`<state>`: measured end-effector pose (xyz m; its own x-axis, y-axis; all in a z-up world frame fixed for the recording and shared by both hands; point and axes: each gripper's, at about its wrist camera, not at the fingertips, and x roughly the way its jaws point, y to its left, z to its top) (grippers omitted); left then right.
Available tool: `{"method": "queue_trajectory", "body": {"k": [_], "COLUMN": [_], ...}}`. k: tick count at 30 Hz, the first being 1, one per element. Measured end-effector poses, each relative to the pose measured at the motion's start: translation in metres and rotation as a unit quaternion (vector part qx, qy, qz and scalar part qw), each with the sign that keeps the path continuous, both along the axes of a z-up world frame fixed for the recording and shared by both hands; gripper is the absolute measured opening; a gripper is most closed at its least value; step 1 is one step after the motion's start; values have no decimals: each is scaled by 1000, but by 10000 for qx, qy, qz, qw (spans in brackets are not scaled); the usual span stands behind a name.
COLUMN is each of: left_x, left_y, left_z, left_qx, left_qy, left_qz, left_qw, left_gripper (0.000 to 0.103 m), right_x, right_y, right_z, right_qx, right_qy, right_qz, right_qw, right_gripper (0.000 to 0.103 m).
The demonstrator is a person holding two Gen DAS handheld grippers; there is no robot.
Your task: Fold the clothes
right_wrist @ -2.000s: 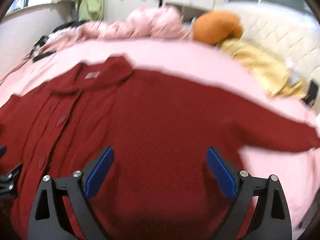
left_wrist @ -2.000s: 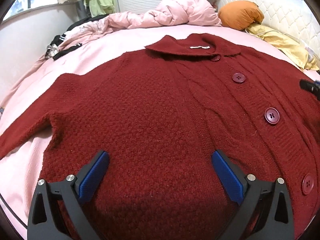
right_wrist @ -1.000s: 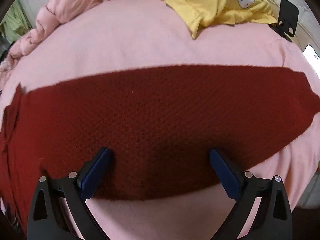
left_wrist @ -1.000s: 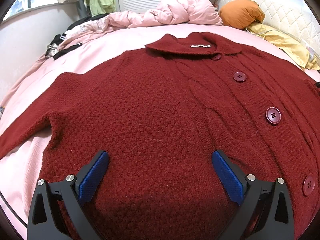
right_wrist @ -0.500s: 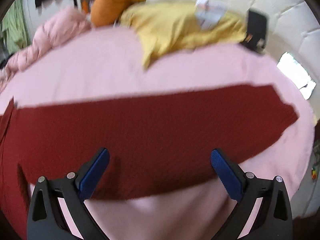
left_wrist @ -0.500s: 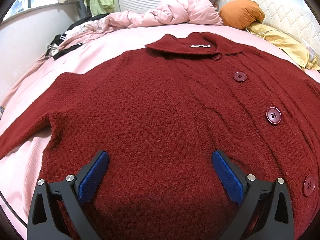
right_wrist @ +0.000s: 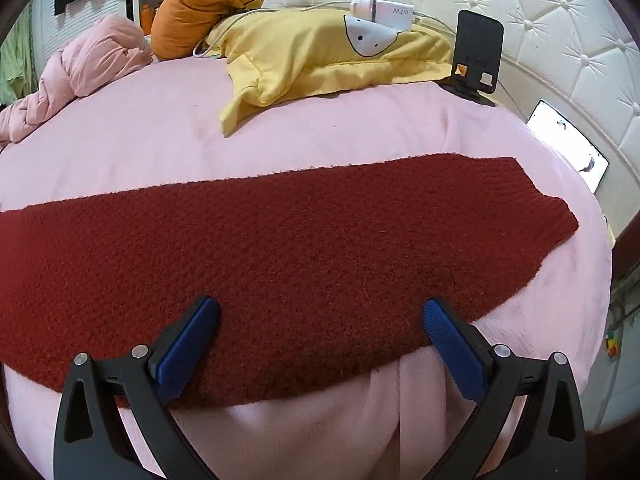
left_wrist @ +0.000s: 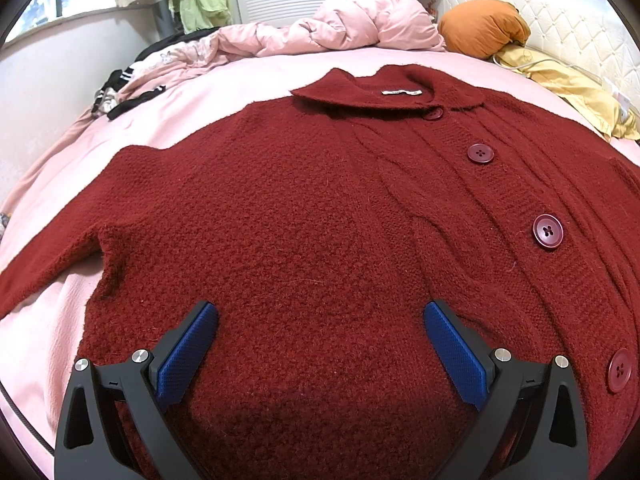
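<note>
A dark red knit cardigan (left_wrist: 304, 208) lies flat and buttoned on the pink bed (left_wrist: 224, 92), collar at the far side. My left gripper (left_wrist: 320, 320) is open and empty, low over the cardigan's body near its hem. In the right wrist view the cardigan's right sleeve (right_wrist: 280, 248) stretches flat across the bed, its cuff (right_wrist: 536, 208) pointing right. My right gripper (right_wrist: 320, 320) is open and empty, its blue pads (right_wrist: 188, 340) just above the sleeve's near edge.
A yellow garment (right_wrist: 320, 56) with a white charger (right_wrist: 384, 8), an orange pillow (right_wrist: 200, 4) and a crumpled pink duvet (left_wrist: 340, 28) lie at the far side. A black phone stand (right_wrist: 478, 52) stands by the headboard. The bed's edge (right_wrist: 600, 260) drops off at the right.
My right gripper has swung right from the cardigan's body to over the right sleeve and tilted up a little. My left gripper and the cardigan have not moved.
</note>
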<state>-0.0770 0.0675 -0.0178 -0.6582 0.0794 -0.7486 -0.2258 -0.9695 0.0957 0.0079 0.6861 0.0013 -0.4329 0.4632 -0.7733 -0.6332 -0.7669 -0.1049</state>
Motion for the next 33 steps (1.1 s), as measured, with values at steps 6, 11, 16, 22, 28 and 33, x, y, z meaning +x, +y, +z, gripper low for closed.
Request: {"method": "queue_trajectory", "body": {"k": [6,11,16,22,28,33], "left_x": [0,0,1,0,1,2], "left_y": [0,-1,-1,0,-1,-1], "left_z": [0,1,1,1,1,1], "left_qx": [-11,-15,-20,-41,-52,-58], "left_qy": [4,11,27,39,46,51], "left_qz": [4,10,21,31,29,32], "left_qw": [10000,10000,10000,10000,10000,10000], "left_gripper": [103,103,103,103,103,103], "right_x": [-12,-11,25,78,116,137], "right_y": [8,11,31,91,136,159], "right_z": [-4,-2,31,56,35,9], "right_qx": [-23,-118,-985,-1374,-2580,-3390], "right_qy": [63,102,1362,1901,2652,3367], "right_qz": [17,65,174,-851,-1065,-1300], "right_qw": [10000,9999,9856,9684,9229,8688], "right_gripper": [103,103,103,103,103,103]}}
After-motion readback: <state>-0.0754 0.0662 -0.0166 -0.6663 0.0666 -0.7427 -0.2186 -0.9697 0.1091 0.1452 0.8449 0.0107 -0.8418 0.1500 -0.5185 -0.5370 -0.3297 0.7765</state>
